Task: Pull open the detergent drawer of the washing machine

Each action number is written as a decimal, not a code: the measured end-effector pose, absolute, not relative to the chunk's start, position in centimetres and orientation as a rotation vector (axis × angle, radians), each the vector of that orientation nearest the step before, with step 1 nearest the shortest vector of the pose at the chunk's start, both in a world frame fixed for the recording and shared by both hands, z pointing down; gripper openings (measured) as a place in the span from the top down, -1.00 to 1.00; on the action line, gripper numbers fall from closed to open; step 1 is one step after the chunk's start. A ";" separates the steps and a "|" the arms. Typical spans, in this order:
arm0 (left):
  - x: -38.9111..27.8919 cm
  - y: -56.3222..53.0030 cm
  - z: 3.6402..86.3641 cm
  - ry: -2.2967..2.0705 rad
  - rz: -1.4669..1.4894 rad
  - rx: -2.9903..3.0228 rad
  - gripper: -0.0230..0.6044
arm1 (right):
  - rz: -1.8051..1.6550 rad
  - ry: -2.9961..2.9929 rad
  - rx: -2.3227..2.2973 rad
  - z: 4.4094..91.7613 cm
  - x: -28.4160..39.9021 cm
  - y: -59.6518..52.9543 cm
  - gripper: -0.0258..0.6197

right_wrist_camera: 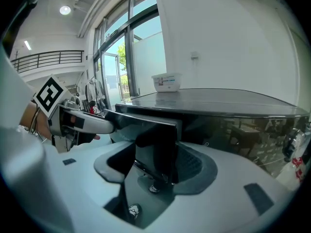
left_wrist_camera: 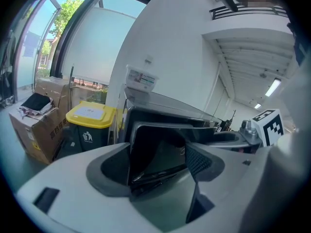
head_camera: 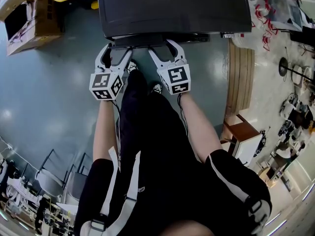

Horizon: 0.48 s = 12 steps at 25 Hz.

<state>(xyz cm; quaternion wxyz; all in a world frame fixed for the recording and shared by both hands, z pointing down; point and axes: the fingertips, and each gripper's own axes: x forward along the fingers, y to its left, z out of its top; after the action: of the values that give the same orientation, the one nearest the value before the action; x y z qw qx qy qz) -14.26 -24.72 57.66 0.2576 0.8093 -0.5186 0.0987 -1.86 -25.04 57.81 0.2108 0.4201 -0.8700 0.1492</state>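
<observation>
A black washing machine (head_camera: 172, 9) stands in front of me, its glossy top seen from above. The dark detergent drawer front (head_camera: 197, 37) juts out a little along the machine's near edge. My left gripper (head_camera: 115, 53) is at the drawer's left end. In the left gripper view, the left gripper (left_wrist_camera: 158, 166) has the dark panel (left_wrist_camera: 155, 149) filling the space between its pads. My right gripper (head_camera: 164, 49) is beside it. In the right gripper view, the right gripper (right_wrist_camera: 156, 166) straddles the panel (right_wrist_camera: 155, 144), and both pads appear to touch it.
A cardboard box (head_camera: 29, 14) and a yellow-lidded bin (left_wrist_camera: 90, 125) stand left of the machine. A wooden slatted piece (head_camera: 240, 77) lies to its right. A plastic tub (right_wrist_camera: 166, 81) sits on the machine's top. My legs (head_camera: 142, 132) are just behind the grippers.
</observation>
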 end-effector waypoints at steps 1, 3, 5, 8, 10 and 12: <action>-14.2 -24.6 57.6 -1.410 0.267 2.193 -0.20 | 0.415 -2.417 1.170 57.8 -1.8 -24.9 0.13; -14.2 -24.3 57.6 -1.412 0.263 2.191 -0.20 | 0.414 -2.415 1.172 57.7 -1.8 -24.6 0.13; -14.1 -23.9 57.5 -1.411 0.257 2.191 -0.20 | 0.411 -2.414 1.168 57.8 -1.7 -24.3 0.14; -13.9 -23.5 57.6 -1.412 0.245 2.189 -0.20 | 0.409 -2.415 1.169 57.9 -1.4 -23.8 0.14; -13.9 -23.1 57.4 -1.415 0.234 2.188 -0.20 | 0.406 -2.417 1.170 57.8 -1.3 -23.5 0.14; -13.9 -22.7 57.2 -1.413 0.215 2.181 -0.20 | 0.404 -2.419 1.167 57.7 -1.3 -23.1 0.14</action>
<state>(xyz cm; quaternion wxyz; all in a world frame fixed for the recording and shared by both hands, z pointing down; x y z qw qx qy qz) -13.92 -22.75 57.21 0.2637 0.8067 -0.5228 0.0795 -1.32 -23.14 57.70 0.2114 0.4200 -0.8705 0.1454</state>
